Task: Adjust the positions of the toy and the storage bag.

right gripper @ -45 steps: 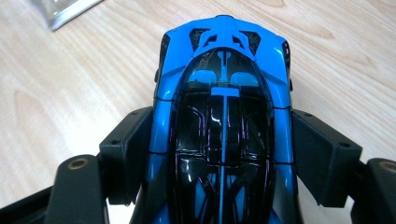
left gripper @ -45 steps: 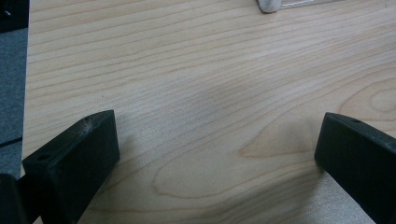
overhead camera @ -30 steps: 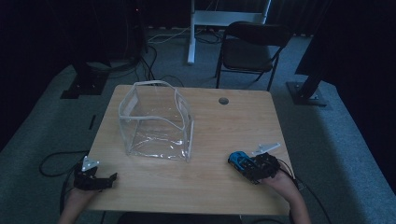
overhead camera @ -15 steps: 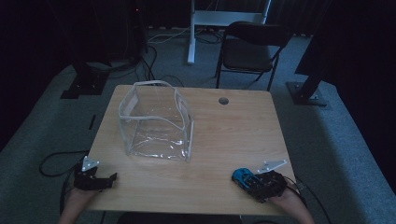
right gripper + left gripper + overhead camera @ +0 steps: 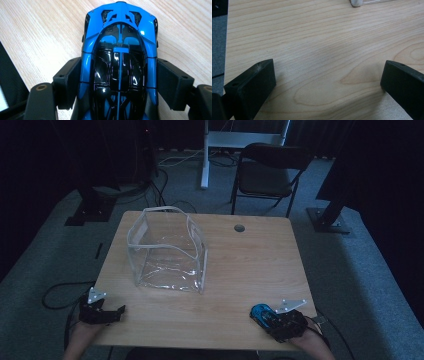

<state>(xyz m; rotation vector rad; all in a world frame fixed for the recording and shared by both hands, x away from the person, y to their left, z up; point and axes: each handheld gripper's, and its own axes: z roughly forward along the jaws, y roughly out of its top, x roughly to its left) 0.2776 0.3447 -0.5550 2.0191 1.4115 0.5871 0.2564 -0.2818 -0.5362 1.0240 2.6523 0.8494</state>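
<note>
A blue and black toy car (image 5: 120, 62) sits between the jaws of my right gripper (image 5: 119, 82), whose pads press on both its sides. In the high view that car (image 5: 260, 311) and the right gripper (image 5: 274, 319) are at the table's front right corner, low over the wood. My left gripper (image 5: 112, 313) rests at the front left edge of the table. Its two black jaws stand wide apart over bare wood (image 5: 322, 67) with nothing between them. A clear plastic bag (image 5: 167, 251) with a white zip rim stands open at the table's middle left.
The wooden table (image 5: 240, 265) has a round cable hole (image 5: 239, 228) near its far edge. A black folding chair (image 5: 270, 175) stands behind it, with stand bases on the carpet at both sides. A corner of the bag's rim (image 5: 357, 2) shows in the left gripper view.
My right gripper has moved with the car toward the table's front edge and slightly down. The left gripper has stayed where it was.
</note>
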